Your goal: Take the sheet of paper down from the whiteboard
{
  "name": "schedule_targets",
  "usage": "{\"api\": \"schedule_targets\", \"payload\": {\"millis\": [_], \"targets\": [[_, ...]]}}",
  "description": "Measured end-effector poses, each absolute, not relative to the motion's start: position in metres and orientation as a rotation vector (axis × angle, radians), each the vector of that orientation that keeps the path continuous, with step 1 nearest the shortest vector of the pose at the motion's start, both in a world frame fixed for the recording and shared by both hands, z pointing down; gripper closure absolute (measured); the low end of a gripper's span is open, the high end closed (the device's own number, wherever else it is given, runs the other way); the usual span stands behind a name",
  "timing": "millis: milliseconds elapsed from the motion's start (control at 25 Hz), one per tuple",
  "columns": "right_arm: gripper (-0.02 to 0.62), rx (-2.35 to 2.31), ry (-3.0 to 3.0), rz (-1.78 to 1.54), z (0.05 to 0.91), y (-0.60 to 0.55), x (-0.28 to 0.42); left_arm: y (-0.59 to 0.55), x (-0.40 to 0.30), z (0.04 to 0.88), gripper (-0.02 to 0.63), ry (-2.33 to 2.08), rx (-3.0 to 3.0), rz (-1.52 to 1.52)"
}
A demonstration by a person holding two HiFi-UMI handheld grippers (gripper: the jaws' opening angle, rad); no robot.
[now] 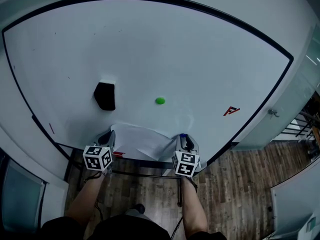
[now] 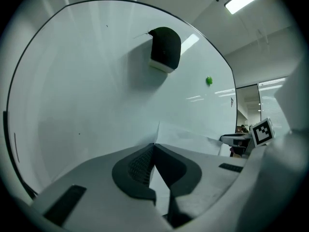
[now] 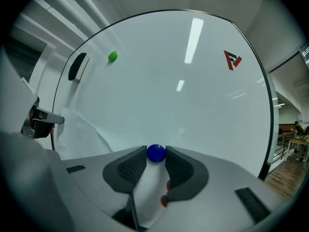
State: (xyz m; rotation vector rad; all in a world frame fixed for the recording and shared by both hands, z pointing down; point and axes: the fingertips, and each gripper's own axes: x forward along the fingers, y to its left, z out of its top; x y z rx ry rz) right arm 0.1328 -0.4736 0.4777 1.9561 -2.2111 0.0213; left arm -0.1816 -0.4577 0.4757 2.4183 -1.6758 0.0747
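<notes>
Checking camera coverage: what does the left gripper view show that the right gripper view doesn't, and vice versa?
Only the left gripper view: the left claw shut on an edge of the sheet of paper. Only the right gripper view: the right claw closed on a blue magnet. Both: the whiteboard, green magnet, black eraser and that sheet.

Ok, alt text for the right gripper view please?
The right gripper grips a blue magnet against the whiteboard, with the sheet of paper rumpled to its left. A green magnet sits higher up.
</notes>
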Motion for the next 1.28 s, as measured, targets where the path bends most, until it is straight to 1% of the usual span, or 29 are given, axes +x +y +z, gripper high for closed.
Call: {"api": "schedule_targets", "payload": {"millis": [320,440,480,880,960,1120,1200,1280], "targets": [[0.459,1.971,-2.161,0.072,0.479,-0.474,0.133,-0.441,-0.168,0.469,0.586,-1.640,2.481,0.143],[0.418,1.967,-2.170,0.096,0.478,-0.466,0.133,-0.434,-0.165,0.469,0.584,-1.639,2.488,0.158],[0.415,1.967,-2.178,0.101,0.476,-0.461,0.133,-0.431,-0.164,0.468,0.584,-1.641,2.497,0.168],[0.416,1.921,-2.264,0.094,0.463,-0.405,0.136,-0.398,-0.158,0.462,0.584,-1.636,2.590,0.227],[0.430,1.896,-2.276,0.101,0.465,-0.396,0.132,-0.391,-0.151,0.462,0.584,-1.616,2.625,0.235],[0.487,1.852,-2.297,0.104,0.469,-0.382,0.125,-0.382,-0.138,0.464,0.584,-1.576,2.661,0.240],[0.532,1.836,-2.306,0.096,0.471,-0.378,0.124,-0.380,-0.132,0.464,0.584,-1.568,2.666,0.239],[0.549,1.829,-2.300,0.097,0.476,-0.375,0.127,-0.378,-0.127,0.466,0.584,-1.563,2.669,0.241]]}}
